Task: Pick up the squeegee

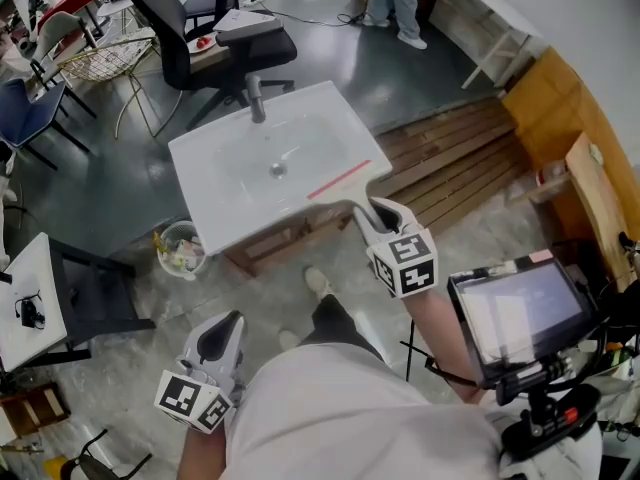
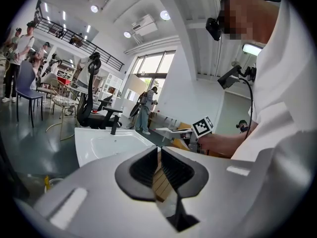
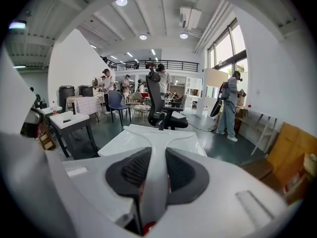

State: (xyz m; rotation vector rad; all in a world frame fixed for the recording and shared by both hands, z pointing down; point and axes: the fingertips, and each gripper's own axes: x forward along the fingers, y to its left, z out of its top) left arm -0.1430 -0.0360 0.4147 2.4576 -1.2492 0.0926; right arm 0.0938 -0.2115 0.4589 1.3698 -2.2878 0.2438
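The right gripper (image 1: 372,208) is clamped on the squeegee (image 1: 338,180) handle, blade over the sink (image 1: 215,193) edge. The left gripper (image 1: 222,333) hangs low, fingers slightly apart, empty. A chair (image 1: 200,38) stands behind and a pallet (image 1: 450,158) lies beside.

In the head view the left gripper (image 1: 222,334) sat low at about 7 o'clock, close beside the person's torso, its tips aimed toward 12 o'clock and its marker cube (image 1: 190,399) nearest the body. Its own view showed the jaws only a narrow slit apart, with nothing between them. The right gripper (image 1: 367,211) sat toward 4 o'clock, on a bare forearm (image 1: 435,333) stretched away from the body, tips aimed toward 11 o'clock. Its pads (image 3: 136,168) were clamped on the pale handle of the squeegee (image 3: 157,142).
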